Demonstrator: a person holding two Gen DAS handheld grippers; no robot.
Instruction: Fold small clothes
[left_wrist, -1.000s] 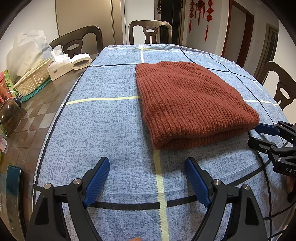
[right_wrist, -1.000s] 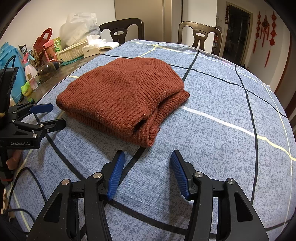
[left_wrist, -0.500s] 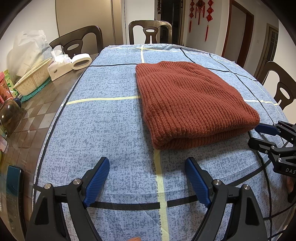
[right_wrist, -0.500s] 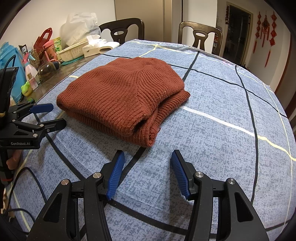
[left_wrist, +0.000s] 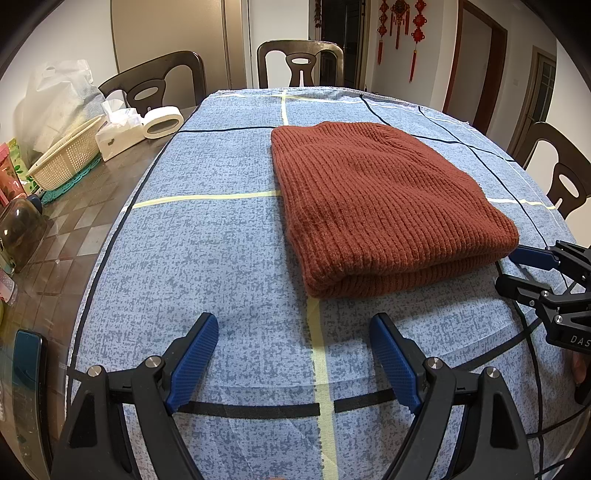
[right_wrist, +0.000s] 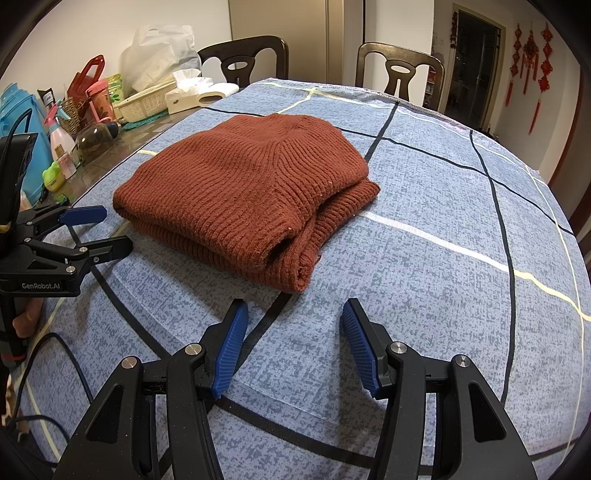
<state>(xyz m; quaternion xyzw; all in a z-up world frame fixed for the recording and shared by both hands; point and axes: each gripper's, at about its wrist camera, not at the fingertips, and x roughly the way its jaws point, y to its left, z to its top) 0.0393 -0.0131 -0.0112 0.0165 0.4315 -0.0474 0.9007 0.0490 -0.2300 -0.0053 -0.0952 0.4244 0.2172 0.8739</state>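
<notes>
**Folded sweater on the cloth, both tongs wide and empty**

At the bottom of the left wrist view the left gripper (left_wrist: 293, 332) is held wide, nothing between its blue pads, above the blue checked tablecloth (left_wrist: 207, 240). At the bottom of the right wrist view the right gripper (right_wrist: 293, 319) is likewise spread wide and empty.

Just beyond both, in the middle of each frame, the rust-red knitted sweater (left_wrist: 376, 206) is laid on the cloth as a compact folded stack, apart from either gripper. In the right wrist view a lower layer is seen to jut out at the right edge of the stack, so the edges are not quite flush.

The fold is judged nearly or fully done. If a tidying move is wanted, the protruding layer is best nudged in with a pad laid flat, while the stack is steadied from the other side; thick knit is likely to spring back, so gentle pressure is advised.

Farther off, at the upper left, a woven basket (left_wrist: 66, 158), a tissue box (left_wrist: 118, 136) and a tape roll (left_wrist: 162, 122) are seen on bare table, with chairs (left_wrist: 299, 66) behind.
</notes>
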